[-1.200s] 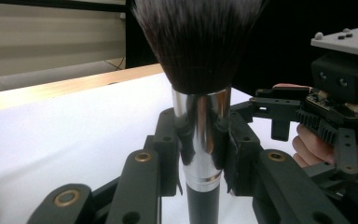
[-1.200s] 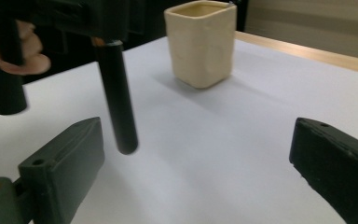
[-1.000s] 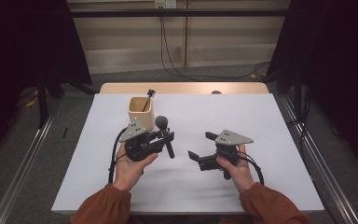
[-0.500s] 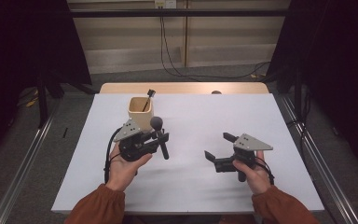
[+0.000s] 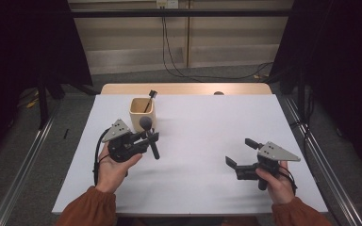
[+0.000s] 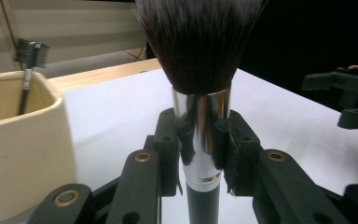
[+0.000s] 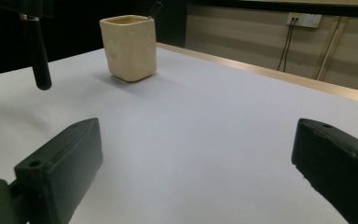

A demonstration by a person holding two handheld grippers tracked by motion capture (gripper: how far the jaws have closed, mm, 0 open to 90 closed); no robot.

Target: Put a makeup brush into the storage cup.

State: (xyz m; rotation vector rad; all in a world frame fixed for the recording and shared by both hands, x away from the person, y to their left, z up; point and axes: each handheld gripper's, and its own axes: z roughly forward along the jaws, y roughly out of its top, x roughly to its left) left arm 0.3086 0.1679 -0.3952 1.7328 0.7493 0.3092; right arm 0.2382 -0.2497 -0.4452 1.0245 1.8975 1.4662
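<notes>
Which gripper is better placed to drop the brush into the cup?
Left. The left gripper is already clamped on the makeup brush, right beside the cream cup. The right gripper is open, empty and far across the table.

Left tool [image 5: 152,136] clamped, right tool [image 5: 241,153] agape

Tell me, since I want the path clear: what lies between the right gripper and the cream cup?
Nothing: in the right gripper view, bare white table runs from the open right gripper to the cream cup.
</notes>
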